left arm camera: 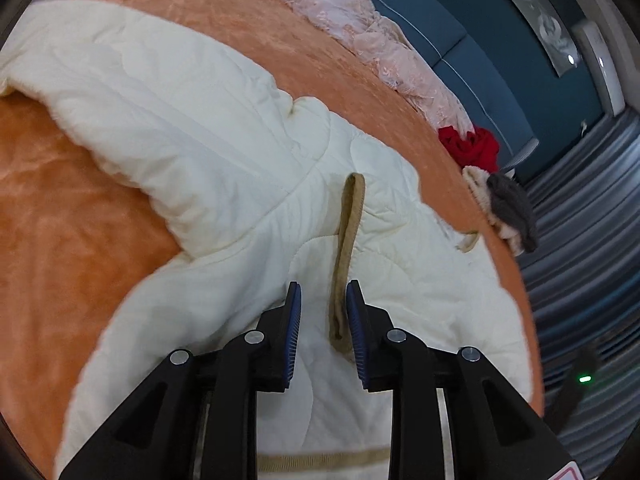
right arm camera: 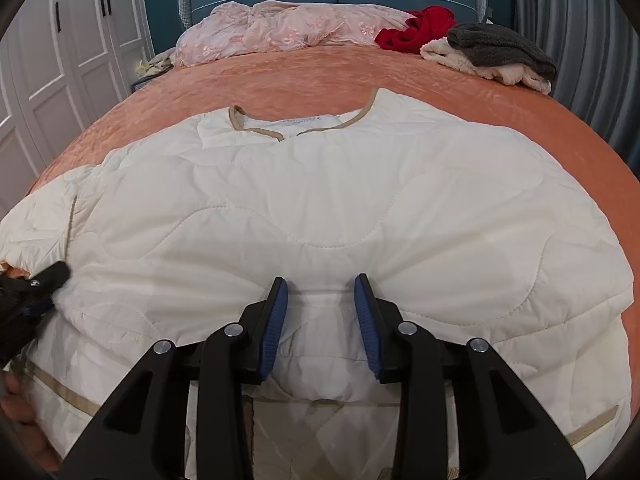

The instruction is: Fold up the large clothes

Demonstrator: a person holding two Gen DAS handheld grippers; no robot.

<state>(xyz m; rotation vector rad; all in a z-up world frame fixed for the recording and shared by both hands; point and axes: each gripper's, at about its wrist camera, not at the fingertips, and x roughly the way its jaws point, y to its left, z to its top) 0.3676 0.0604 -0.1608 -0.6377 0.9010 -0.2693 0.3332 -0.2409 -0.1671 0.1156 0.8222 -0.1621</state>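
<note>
A cream quilted jacket (right arm camera: 320, 200) with tan trim lies spread on the orange bed cover (right arm camera: 320, 68), its neckline (right arm camera: 260, 130) towards the headboard. My right gripper (right arm camera: 320, 300) stands at the near hem, its jaws apart, with a puffy bulge of the jacket filling the gap between them. In the left wrist view the jacket (left arm camera: 200, 140) shows a sleeve stretched towards the far left. A tan trim strip (left arm camera: 352, 216) runs between the jaws of my left gripper (left arm camera: 323, 304), close beside the right pad; the jaws stand apart. In the right wrist view the left gripper (right arm camera: 44, 280) shows at the left edge.
At the head of the bed lie a pink lace cover (right arm camera: 280, 28), a red garment (right arm camera: 420, 28) and a grey and cream pile (right arm camera: 492, 52). White wardrobe doors (right arm camera: 60, 60) stand to the left, a grey curtain (right arm camera: 580, 20) to the right. A hand (right arm camera: 16, 400) shows at the lower left.
</note>
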